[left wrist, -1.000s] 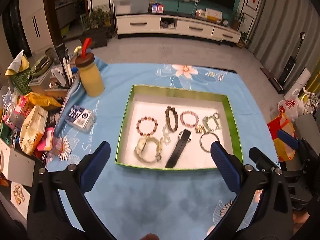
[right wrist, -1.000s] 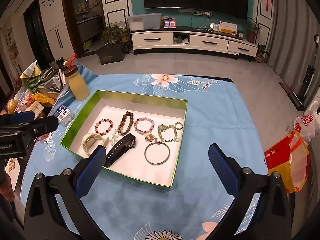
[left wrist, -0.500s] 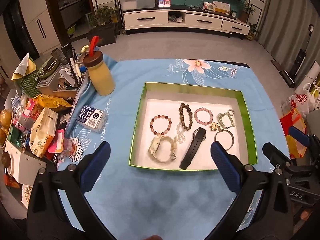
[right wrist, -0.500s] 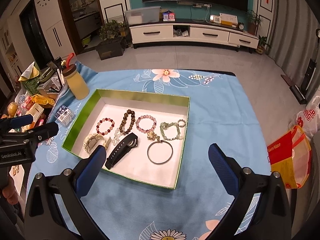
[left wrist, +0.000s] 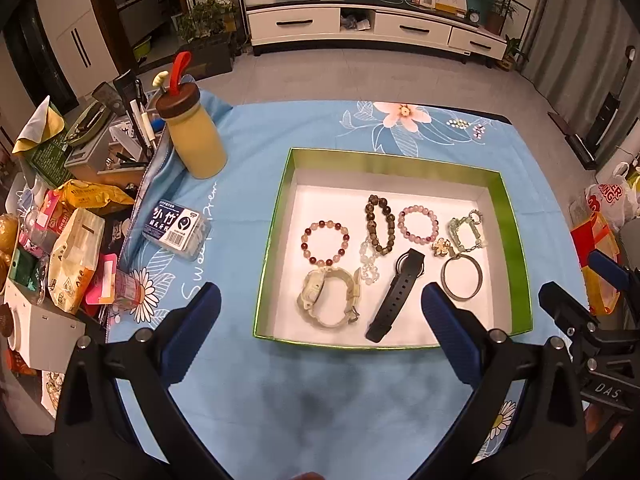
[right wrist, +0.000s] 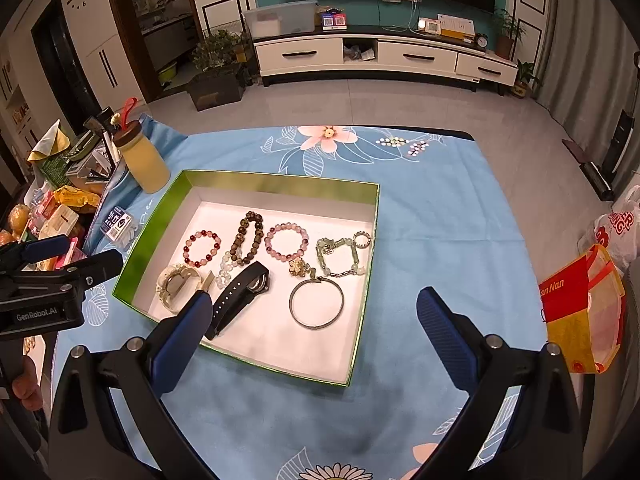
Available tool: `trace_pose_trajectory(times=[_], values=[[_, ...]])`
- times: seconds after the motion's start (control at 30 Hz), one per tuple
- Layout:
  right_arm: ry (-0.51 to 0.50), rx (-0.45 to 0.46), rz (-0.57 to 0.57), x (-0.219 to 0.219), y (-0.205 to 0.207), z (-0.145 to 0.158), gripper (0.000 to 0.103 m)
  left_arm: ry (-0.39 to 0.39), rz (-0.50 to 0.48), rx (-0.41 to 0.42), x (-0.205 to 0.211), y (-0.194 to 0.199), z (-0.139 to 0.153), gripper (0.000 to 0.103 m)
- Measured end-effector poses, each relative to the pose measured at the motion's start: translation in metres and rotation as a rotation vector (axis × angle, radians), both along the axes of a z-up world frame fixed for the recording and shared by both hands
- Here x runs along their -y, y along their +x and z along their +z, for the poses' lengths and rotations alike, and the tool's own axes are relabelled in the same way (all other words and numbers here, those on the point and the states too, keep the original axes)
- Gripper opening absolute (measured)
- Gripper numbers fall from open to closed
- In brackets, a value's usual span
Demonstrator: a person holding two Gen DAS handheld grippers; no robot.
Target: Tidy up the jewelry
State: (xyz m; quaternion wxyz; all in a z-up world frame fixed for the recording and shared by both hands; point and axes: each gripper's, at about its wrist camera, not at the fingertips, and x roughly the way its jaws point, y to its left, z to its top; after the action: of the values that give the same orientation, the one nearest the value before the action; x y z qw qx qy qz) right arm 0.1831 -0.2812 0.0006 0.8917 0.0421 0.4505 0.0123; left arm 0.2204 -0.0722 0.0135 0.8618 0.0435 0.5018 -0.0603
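A green-walled, white-floored box (left wrist: 274, 236) (right wrist: 362, 312) lies on the blue flowered cloth. Inside lie a red bead bracelet (left wrist: 325, 237) (right wrist: 202, 247), a dark bead bracelet (left wrist: 379, 224) (right wrist: 248, 241), a pink bead bracelet (left wrist: 418, 222) (right wrist: 286, 241), a pale watch (left wrist: 328, 302) (right wrist: 177, 282), a black watch (left wrist: 396, 294) (right wrist: 240, 298), a metal bangle (left wrist: 462, 277) (right wrist: 316, 303) and a green chain bracelet (left wrist: 466, 232) (right wrist: 340, 254). My left gripper (left wrist: 320, 328) hangs open above the box's near edge. My right gripper (right wrist: 312, 326) is open over the box's near right part. Both hold nothing.
A yellow bottle (left wrist: 194, 134) with a brown lid and red strap stands left of the box. A small blue-labelled case (left wrist: 176, 229) lies on the cloth. Snack packets (left wrist: 76, 248) and clutter crowd the left side. A red-yellow bag (right wrist: 580, 304) sits at the right.
Both grippers have drawn back and risen a little, so the box appears further right in the left view. The jewelry has not moved. Both stay open.
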Motion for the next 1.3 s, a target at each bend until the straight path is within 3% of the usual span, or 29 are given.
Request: trace_pose_trajectory(times=[1.3], values=[[-0.005,0.004,0.009,-0.0026,0.0015,0.0034,0.102,0.017,-0.006,0.029,0.0021,-0.0029,0.0073,0.101]])
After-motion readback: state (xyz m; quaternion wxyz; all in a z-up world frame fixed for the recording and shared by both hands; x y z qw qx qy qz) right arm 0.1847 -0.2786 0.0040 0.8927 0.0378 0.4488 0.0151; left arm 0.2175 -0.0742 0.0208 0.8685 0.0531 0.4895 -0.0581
